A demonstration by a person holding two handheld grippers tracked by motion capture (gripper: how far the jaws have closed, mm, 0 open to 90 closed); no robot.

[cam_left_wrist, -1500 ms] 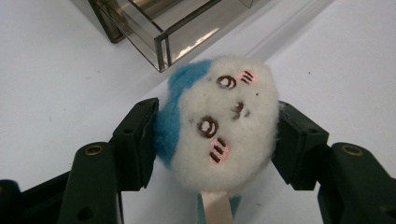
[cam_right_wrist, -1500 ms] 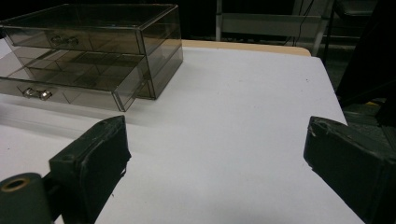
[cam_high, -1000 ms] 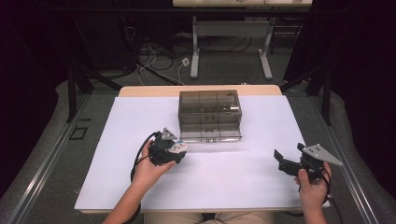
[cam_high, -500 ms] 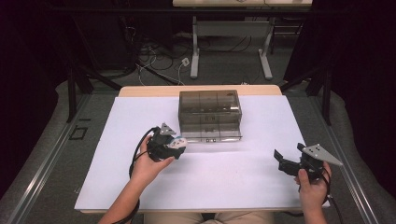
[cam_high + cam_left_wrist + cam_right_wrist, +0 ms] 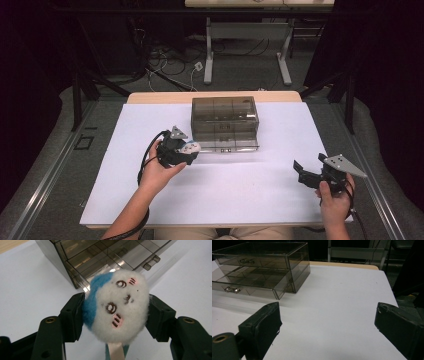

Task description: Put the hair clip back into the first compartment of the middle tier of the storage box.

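Observation:
A white and blue plush toy [image 5: 117, 305] with an embroidered face is clamped between my left gripper's black jaws; my left gripper [image 5: 115, 312] is shut on it. From above, that left gripper [image 5: 182, 150] with the plush toy [image 5: 190, 147] hovers just left of the smoky clear drawer box [image 5: 224, 122], whose lower drawer [image 5: 225, 142] is pulled out toward me. My right gripper [image 5: 309, 175] rests low at the table's right front, open, nothing between its jaws. In the right gripper view my right gripper [image 5: 327, 327] looks across bare white table toward the drawer box [image 5: 262, 270].
The white table top [image 5: 240, 195] has a wooden strip [image 5: 150, 97] along its far edge. Beyond it stand desk legs [image 5: 210, 55] and loose cables [image 5: 165, 60] on the floor. A black cable [image 5: 145, 160] trails from my left gripper.
My left hand has carried the plush toy slightly up and to the right, closer to the open drawer. The right hand has stayed where it was.

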